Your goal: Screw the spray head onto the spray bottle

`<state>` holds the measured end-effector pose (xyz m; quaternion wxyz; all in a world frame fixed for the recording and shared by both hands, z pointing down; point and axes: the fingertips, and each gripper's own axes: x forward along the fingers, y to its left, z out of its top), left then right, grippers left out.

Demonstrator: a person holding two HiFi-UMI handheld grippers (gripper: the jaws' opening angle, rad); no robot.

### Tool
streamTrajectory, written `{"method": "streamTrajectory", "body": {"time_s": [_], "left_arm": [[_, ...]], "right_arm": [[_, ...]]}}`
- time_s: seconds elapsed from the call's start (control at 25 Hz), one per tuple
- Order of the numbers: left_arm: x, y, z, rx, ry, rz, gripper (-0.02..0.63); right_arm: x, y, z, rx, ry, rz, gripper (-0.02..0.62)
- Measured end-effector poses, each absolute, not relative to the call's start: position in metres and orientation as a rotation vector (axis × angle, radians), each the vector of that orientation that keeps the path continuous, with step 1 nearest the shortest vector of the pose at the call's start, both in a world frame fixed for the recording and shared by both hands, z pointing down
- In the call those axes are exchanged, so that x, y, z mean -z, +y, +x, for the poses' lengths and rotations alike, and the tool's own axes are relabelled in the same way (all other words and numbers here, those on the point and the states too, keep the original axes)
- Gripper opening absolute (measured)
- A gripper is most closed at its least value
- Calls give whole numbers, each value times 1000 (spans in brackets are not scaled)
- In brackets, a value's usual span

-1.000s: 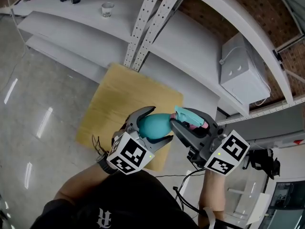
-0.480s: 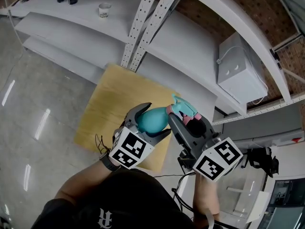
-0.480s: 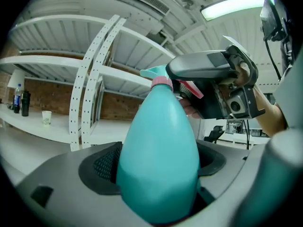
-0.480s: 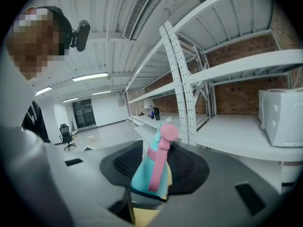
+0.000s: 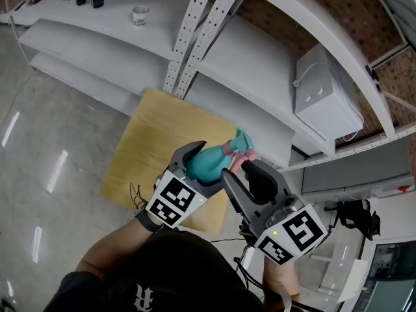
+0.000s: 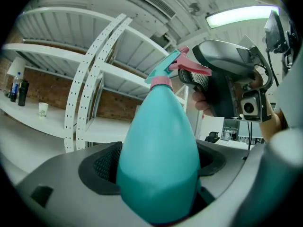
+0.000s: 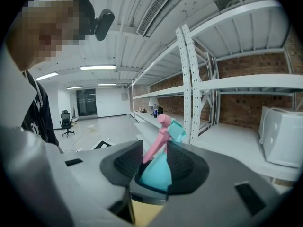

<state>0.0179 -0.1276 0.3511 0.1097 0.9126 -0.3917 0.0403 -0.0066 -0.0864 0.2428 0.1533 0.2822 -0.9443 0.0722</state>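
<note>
Head view: we find the left gripper clamped on the bottle, over the board. The spray head sits on the bottle's neck, at 1 o'clock. The right gripper's half-closed jaws pinch it.

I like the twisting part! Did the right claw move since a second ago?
Yes. The right claw swung: its marker cube slid down and left in the head view, away from the white box.
</note>
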Motion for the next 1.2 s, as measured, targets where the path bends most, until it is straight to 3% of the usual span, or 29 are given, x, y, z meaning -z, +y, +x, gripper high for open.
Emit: {"method": "streamTrajectory", "body": {"time_s": [0.48, 0.72, 0.92, 1.2], "left_arm": [[-323, -112, 23, 79, -936, 2740, 433], [-302, -91, 28, 137, -714, 2791, 433], [-273, -54, 40, 203, -368, 2821, 433], [-253, -24, 57, 256, -76, 2782, 433]], "right_arm": [[-228, -55, -12, -236, -2806, 624, 138], [-185, -47, 32, -283, -3048, 503, 138], [-180, -67, 48, -513, -3225, 143, 138], [-169, -45, 17, -438, -3233, -387, 138]]}}
